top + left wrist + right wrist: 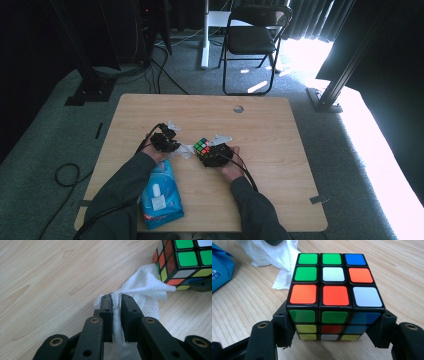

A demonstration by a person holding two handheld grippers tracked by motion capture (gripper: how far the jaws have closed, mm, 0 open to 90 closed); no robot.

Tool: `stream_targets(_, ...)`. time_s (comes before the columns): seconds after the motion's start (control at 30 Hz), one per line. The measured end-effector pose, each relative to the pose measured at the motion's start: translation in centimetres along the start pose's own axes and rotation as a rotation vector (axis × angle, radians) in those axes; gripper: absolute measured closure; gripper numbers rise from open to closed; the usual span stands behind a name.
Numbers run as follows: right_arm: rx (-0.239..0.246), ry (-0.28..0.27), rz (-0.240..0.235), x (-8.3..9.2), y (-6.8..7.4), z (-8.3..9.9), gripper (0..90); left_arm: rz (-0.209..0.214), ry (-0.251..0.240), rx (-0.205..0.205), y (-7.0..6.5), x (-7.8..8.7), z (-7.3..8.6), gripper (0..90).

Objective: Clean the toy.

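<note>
On the table, right gripper (332, 340) jaws clamp the cube (332, 290).

- You're in a recording lab or studio: black curtains (60, 35), grey carpet (350, 145).
- Cables (165, 75), metal stands (92, 82), folding chair (252, 37), bare table (270, 125).

One Rubik's cube (202, 146) sits near the table's (280, 165) centre. One white wet wipe (184, 151) lies at the cube's nine o'clock. One blue wet-wipe pack (160, 196) rests toward seven o'clock. Two grippers: left gripper (169, 140), right gripper (210, 152). One folding chair (254, 37) stands at twelve o'clock.
</note>
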State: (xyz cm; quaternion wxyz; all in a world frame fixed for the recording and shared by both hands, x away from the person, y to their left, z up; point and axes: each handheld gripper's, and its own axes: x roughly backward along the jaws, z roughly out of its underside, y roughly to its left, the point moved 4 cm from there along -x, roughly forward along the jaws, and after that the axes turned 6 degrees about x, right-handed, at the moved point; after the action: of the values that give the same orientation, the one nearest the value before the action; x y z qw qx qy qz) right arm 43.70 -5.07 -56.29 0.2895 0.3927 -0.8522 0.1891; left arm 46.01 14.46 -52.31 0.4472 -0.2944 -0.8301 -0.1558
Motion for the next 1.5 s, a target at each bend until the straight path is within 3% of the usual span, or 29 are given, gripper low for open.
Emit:
stream_targets(0.17, -0.016, 0.008, -0.018, 0.0, -0.1, 0.1, 33.9, 0.007, -0.009, 0.006, 0.0, 0.1, 0.0, 79.0)
stream_targets(0.3, -0.025, 0.002, -0.025, 0.3, -0.1, 0.3, 28.8, 0.017, -0.017, 0.014, 0.1, 0.2, 0.0, 78.4)
stream_targets(0.6, -0.023, -0.102, -0.024, 2.9, -0.3, -1.0, 27.0, 0.022, -0.022, 0.022, 0.2, 0.2, 0.0, 78.3)
stream_targets(0.63, -0.017, -0.135, -0.009, 3.7, -0.6, -1.6, 32.9, 0.02, -0.021, 0.021, 0.2, 0.2, 0.0, 78.3)
stream_targets(0.73, -0.034, -0.16, 0.018, 4.3, -1.3, -2.2, 43.1, 0.023, -0.022, 0.023, 0.2, 0.2, 0.0, 78.3)
stream_targets(0.97, -0.058, -0.092, 0.044, 3.3, -2.3, -2.1, 54.9, 0.026, -0.026, 0.026, 0.2, 0.2, 0.0, 78.3)
stream_targets(1.3, -0.161, -0.081, -0.012, 3.2, -3.0, -1.7, 58.4, 0.023, -0.022, 0.024, 0.2, 0.1, 0.0, 78.2)
stream_targets(1.4, -0.252, -0.074, -0.077, 3.0, -3.6, -1.5, 59.0, 0.023, -0.023, 0.023, 0.2, 0.2, 0.0, 78.2)
stream_targets(1.5, -0.329, -0.088, -0.154, 2.9, -3.8, -1.2, 69.4, 0.023, -0.024, 0.024, 0.2, 0.2, 0.0, 78.2)
